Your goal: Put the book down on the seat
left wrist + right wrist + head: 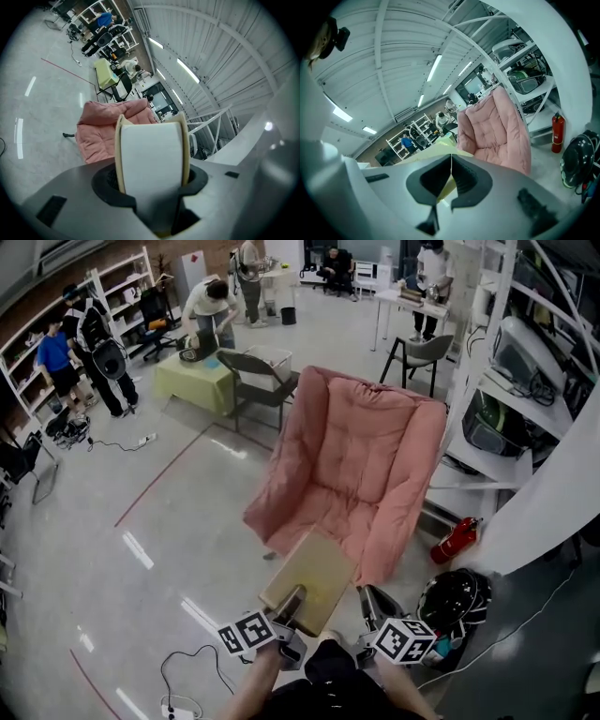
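**Book in the air, short of the seat**

The task isn't finished: the book (314,577) is off the seat, held out in front of me at the near, lower edge of the pink chair (352,456). Its far end reaches toward the cushion's front lip, and I can't tell whether it touches there. Nothing lies on the seat cushion (337,507). What's left, as I judge it, is to carry the book forward over the cushion, lower it flat and let go.

My left gripper (289,604) is clamped on the book's near end. Its own view shows the white page block standing edge-on between the two tan covers, filling the gap between my jaws. My right gripper (368,601) has its jaws closed together just beside the book's right near corner. A pale yellow sliver of cover shows behind them, but I can't tell whether they pinch it.
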The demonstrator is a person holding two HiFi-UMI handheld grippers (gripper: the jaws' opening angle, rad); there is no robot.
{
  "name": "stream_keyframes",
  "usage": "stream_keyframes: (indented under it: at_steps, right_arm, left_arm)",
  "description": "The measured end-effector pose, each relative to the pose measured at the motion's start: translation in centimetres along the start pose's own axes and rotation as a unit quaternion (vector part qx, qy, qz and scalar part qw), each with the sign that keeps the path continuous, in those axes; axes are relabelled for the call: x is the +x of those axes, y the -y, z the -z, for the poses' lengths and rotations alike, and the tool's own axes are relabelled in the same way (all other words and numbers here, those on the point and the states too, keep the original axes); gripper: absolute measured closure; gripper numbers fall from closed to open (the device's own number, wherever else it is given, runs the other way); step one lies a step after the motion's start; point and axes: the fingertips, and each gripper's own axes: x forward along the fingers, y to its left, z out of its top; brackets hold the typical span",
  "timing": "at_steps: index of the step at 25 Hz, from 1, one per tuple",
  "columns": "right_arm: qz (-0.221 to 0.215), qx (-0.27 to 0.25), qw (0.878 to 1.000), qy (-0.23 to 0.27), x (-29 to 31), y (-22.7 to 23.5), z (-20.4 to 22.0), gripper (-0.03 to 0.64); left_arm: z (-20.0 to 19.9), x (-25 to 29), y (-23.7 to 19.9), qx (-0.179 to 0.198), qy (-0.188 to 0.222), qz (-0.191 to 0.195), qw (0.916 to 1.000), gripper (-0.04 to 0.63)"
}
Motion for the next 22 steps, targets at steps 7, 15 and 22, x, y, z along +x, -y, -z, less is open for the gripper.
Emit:
stream_keyframes:
  at_steps: [7, 15, 22]
  right_arm:
    - [-0.020, 0.001, 1.000, -0.007, 4.5, 1.1, -2.6, 0.603]
    - [-0.053, 0.004, 0.998, -0.027, 9.9, -0.2, -3.6, 0.603]
    - [-0.078, -0.006, 0.996, -0.044, 15.4, -2.5, -4.7, 0.603]
  left_arm:
    - [-2.8, 3.6, -0.3, -0.002, 0.018, 0.004, 0.9998, 0.367]
    - [-7.1, 5.2, -2.3, -0.033, 0.052, -0.007, 0.9981, 0.367]
    - [-11.9, 7.1, -4.0, -0.044, 0.073, -0.014, 0.9963, 0.367]
